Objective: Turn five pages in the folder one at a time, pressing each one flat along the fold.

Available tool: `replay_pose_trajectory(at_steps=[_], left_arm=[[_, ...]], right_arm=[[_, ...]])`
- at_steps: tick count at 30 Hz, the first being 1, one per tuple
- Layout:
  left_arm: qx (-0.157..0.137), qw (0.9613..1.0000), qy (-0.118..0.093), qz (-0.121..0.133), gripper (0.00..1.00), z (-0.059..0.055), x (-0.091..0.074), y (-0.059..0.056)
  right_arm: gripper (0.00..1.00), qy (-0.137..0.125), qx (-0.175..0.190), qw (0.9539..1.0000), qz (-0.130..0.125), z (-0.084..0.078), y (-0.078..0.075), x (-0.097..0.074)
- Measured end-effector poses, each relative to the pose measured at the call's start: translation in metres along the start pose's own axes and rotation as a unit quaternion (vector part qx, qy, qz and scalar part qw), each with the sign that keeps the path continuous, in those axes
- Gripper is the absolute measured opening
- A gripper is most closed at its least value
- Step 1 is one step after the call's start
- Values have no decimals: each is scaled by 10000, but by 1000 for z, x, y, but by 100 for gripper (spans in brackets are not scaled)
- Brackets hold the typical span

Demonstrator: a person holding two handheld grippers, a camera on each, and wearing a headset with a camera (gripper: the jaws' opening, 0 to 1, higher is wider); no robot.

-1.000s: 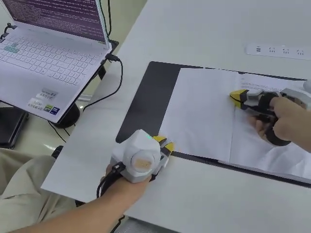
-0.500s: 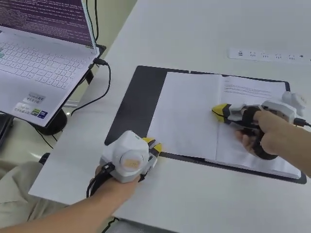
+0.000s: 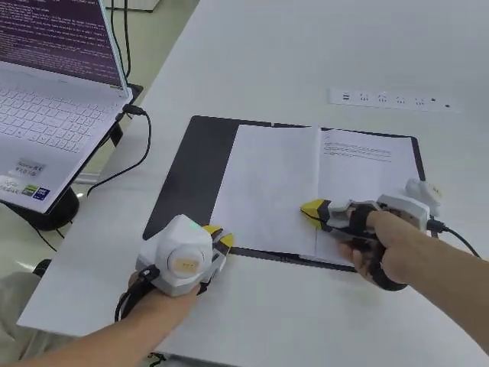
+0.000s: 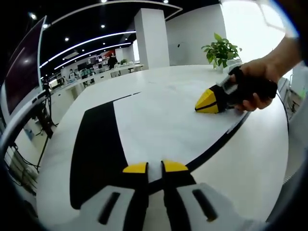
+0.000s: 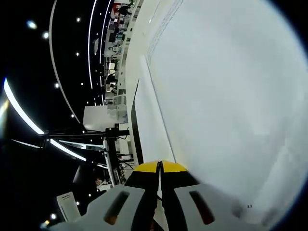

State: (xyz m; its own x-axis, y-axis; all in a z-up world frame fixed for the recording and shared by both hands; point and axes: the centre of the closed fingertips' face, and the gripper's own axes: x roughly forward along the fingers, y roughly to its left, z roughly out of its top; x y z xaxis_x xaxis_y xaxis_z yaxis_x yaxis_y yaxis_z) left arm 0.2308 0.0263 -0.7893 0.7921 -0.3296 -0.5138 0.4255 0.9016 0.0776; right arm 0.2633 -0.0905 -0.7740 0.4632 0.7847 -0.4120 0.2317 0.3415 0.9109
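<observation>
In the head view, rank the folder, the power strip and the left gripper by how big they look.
1. folder, clearly largest
2. left gripper
3. power strip
The gripper sits much nearer the camera than the strip, so its lead over the strip is unsure.

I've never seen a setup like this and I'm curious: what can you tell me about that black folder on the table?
The folder is a thin black cover lying open and flat on the white table, holding white sheets. The left page looks blank; the right page carries printed lines near its top. The left gripper has its yellow fingers at the left page's near corner, and the right gripper, fingers together, presses near the fold at the near edge.
</observation>
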Motion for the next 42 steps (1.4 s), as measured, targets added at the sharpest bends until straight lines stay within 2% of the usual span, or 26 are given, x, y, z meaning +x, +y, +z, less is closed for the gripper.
replay_pose_trajectory(at_steps=[9,20,23,25,26,27,28,30,32,33,34,36,37,39,40,42], left_arm=[[-23,10000,-23,10,9,1,-1,-1],[-94,9999,22,36,9,1,-1,0],[-371,9993,52,72,9,1,-1,1],[-726,9973,62,28,11,1,-1,-1],[-1024,9947,52,-51,14,3,-2,-4],[-1147,9934,71,-63,17,4,-2,-4],[-1188,9927,186,-6,21,3,-5,-3],[-1433,9893,273,81,31,5,-11,-2],[-1437,9896,70,-4,30,17,-18,-2],[-1414,9899,31,-6,30,21,-23,-2],[-1400,9901,11,-23,31,26,-30,-2],[-1425,9896,-121,-142,36,38,-40,-5],[-1390,9900,-163,-176,39,42,-45,-6],[-1285,9910,-284,-257,39,53,-57,-7],[-1257,9911,-344,-273,40,58,-65,-8],[-1199,9912,-462,-317,42,65,-74,-9]], right_arm=[[0,71,104,9999,45,-21,-16,-13],[0,96,278,9995,66,-46,-27,-24],[0,128,297,9995,40,-54,-31,-29],[0,124,374,9991,128,-63,-25,-35],[0,112,292,9993,183,-68,-19,-39],[0,25,158,9995,281,-68,-12,-42],[0,-47,-45,9990,440,-68,-2,-49],[0,-289,-353,9982,394,-63,5,-62],[0,-532,-876,9942,341,-58,14,-81],[0,-758,-1207,9893,304,-51,19,-94],[2,-877,-1409,9856,307,-48,24,-103],[12,-1218,-1851,9749,228,-37,31,-127],[17,-1450,-2077,9672,163,-29,34,-141],[25,-1732,-2341,9567,47,-18,37,-160],[27,-1864,-2518,9496,0,-13,38,-173],[31,-1995,-2789,9393,-128,-9,41,-189]])
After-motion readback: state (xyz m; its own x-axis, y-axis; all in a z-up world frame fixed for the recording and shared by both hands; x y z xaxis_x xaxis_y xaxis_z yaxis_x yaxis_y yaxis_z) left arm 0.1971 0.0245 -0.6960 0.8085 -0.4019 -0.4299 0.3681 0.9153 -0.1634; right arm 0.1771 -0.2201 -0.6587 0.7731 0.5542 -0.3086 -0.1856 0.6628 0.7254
